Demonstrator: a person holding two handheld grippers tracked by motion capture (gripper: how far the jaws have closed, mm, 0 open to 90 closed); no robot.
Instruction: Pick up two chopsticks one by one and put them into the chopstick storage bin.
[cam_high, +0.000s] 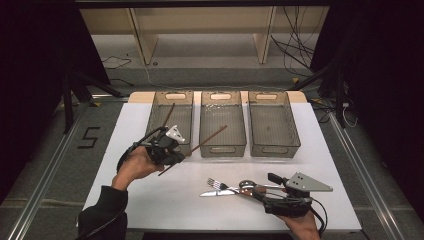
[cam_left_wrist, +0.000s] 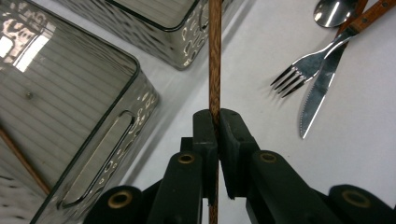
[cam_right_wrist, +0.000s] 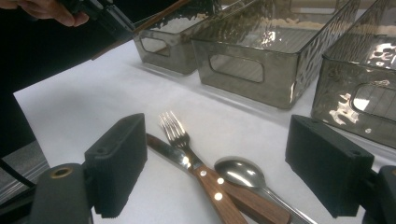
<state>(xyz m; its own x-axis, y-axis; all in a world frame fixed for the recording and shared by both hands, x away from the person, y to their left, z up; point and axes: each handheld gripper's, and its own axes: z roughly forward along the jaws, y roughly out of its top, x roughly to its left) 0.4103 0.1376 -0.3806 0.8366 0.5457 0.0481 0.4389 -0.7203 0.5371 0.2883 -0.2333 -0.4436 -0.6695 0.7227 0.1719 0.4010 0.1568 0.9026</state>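
Left gripper view: chopstick (cam_left_wrist: 214, 70) pinched between the left gripper's (cam_left_wrist: 217, 122) fingers (cam_left_wrist: 204, 133)

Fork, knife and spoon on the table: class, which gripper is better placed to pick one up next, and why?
Right. The right gripper is open, jaws either side of the fork, knife and spoon. The left gripper is shut on a chopstick.

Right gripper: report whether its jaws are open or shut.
Open. In the right gripper view the right gripper has its two black jaws standing wide apart, with the fork, knife and spoon lying between them, ungripped.
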